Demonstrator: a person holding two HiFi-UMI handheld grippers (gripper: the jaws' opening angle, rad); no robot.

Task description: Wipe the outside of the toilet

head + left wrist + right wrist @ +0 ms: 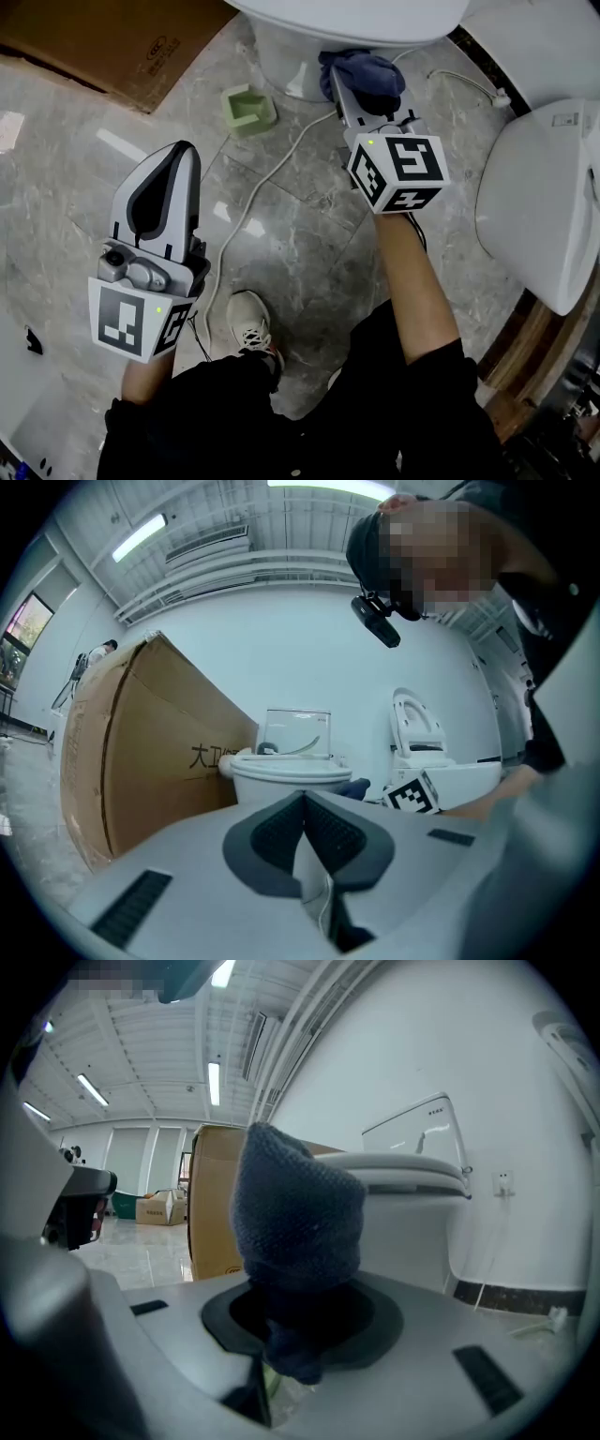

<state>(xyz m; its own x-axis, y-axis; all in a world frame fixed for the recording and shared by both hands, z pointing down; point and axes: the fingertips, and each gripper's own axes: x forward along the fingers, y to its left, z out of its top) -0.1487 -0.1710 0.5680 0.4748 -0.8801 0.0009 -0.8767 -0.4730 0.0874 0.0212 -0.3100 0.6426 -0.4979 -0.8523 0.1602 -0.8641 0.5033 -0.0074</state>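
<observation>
While the right gripper [349,92] clamps a bunched dark blue cloth [367,69] close under the toilet [281,58] bowl, by the pedestal, the left gripper [176,159] hangs over the floor [309,234], jaws pressed together on nothing. That cloth looks soft, light and floppy, so biting its gathered middle suits it. The toilet looks hard, slick and fixed, so it should take a firm rub.

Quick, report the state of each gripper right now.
Left gripper: closed, jaws together with nothing between them.
Right gripper: closed on the dark blue cloth.
</observation>
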